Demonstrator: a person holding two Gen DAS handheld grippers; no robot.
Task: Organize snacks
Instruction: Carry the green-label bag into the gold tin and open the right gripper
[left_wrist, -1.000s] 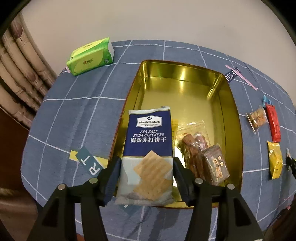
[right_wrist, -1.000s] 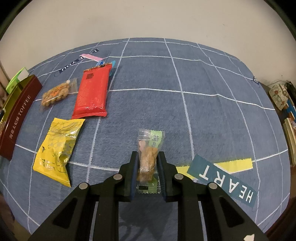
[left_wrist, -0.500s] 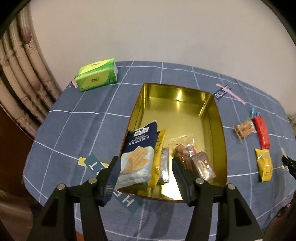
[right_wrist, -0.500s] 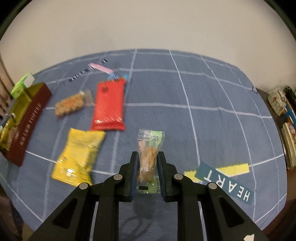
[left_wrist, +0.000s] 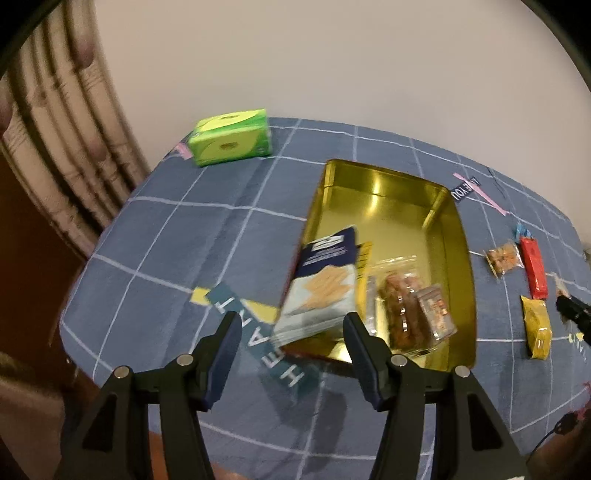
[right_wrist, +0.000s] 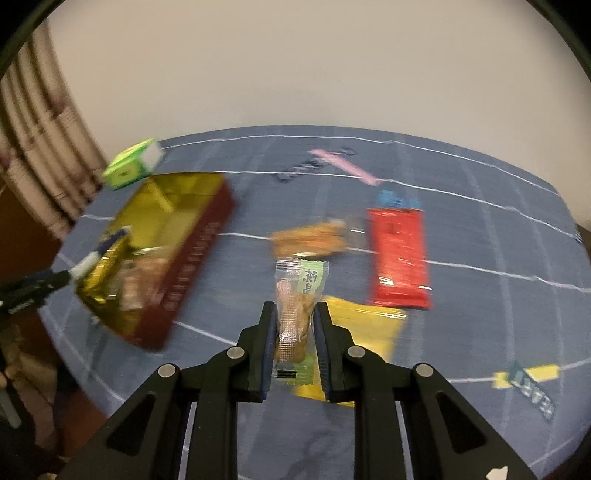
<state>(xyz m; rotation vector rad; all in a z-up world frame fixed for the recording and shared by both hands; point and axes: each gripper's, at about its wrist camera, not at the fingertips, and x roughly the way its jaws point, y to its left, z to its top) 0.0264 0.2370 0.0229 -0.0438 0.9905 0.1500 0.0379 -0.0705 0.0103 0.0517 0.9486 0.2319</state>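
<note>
Right tongs (right_wrist: 294, 338) clenched on a small clear snack pack (right_wrist: 298, 310), held upright above the worktop (right_wrist: 480, 229), pack pinched at its lower half, green-label top sticking out past the tips. Left tongs (left_wrist: 291, 345) released, jaws wide apart, nothing between them; they hang over the near edge of the tin (left_wrist: 456, 236). Cracker pack (left_wrist: 321, 284) leans against the tin's near-left wall, lower end poking over the rim, so it's only half seated. Other packs sit in the tin's near end; far half is bare. Step in hand, as I read it: carrying the snack pack to the tin; the right view is motion-blurred, tin off to its left. Next: swing right tongs left over the tin's free floor, lower, release. Clear the left tongs, which sit at that same end. Still on the cloth: red pack (right_wrist: 400, 258), yellow pack (right_wrist: 364, 332), peanut bag (right_wrist: 314, 240). Green tissue pack (left_wrist: 231, 136) lies beyond the tin, likely not a snack.
</note>
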